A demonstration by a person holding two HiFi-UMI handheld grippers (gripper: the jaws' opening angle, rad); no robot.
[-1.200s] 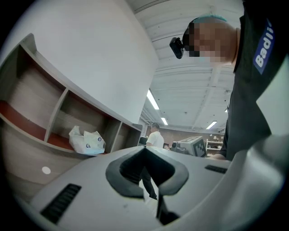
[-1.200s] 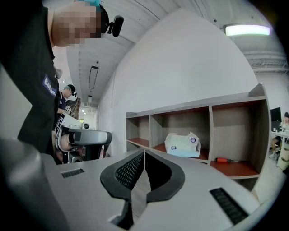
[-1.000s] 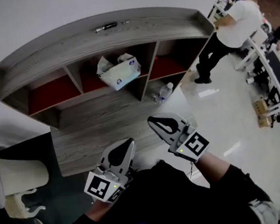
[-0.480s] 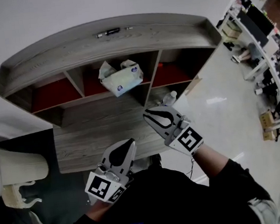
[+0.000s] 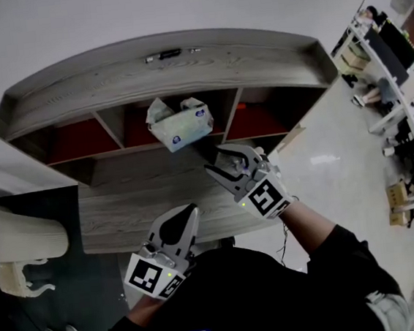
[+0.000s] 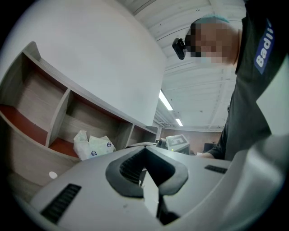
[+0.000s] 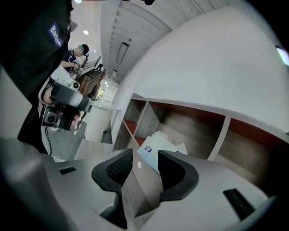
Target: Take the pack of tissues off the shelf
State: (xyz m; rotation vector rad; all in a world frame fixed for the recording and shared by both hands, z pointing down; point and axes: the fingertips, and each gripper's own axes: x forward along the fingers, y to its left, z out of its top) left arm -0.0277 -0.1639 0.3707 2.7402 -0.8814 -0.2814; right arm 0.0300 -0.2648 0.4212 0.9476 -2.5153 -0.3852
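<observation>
The pack of tissues (image 5: 180,124), white with blue print and a crumpled top, lies tilted in the middle compartment of the wooden shelf (image 5: 161,74). In the right gripper view the pack of tissues (image 7: 159,143) shows straight ahead through the gap of the jaws. My right gripper (image 5: 220,161) hovers over the shelf's lower ledge, short of the pack; its jaws are opening, with nothing between them. My left gripper (image 5: 180,226) stays low near my body, shut and empty. From there the tissues (image 6: 92,145) appear far off to the left.
A dark pen (image 5: 169,54) lies on the shelf's top board. The side compartments have red floors (image 5: 79,141). A white rounded object (image 5: 24,246) stands at the left on dark floor. Desks and people (image 5: 393,83) are far to the right across the glossy floor.
My right gripper has moved forward and left toward the tissue pack, and its jaws have gone from shut to apart. The left gripper has stayed put.
</observation>
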